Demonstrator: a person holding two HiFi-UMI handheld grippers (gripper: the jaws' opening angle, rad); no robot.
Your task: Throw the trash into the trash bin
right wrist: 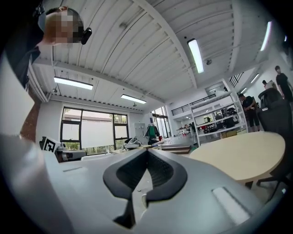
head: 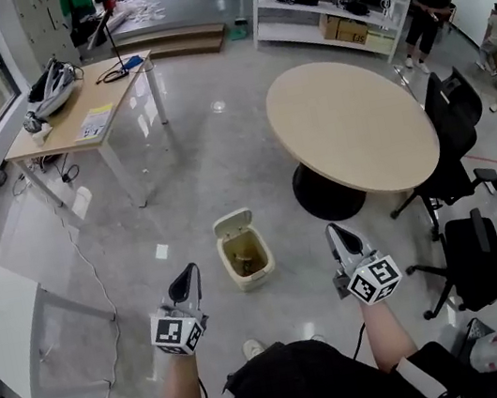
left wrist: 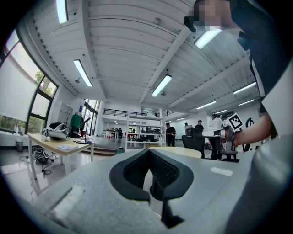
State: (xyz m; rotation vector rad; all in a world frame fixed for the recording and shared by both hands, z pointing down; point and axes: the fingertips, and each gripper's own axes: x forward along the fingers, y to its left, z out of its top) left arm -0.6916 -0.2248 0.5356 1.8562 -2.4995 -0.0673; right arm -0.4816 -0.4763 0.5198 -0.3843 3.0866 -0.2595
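Beige trash bin contents unclear; left gripper & right gripper jaws together.

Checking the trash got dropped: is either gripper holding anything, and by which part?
Nothing held: left gripper and right gripper are both shut, empty.

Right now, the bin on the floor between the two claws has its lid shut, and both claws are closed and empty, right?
The lid is open, not shut, as the head view shows. The bin does stand between the left claw and right claw, both closed and empty.
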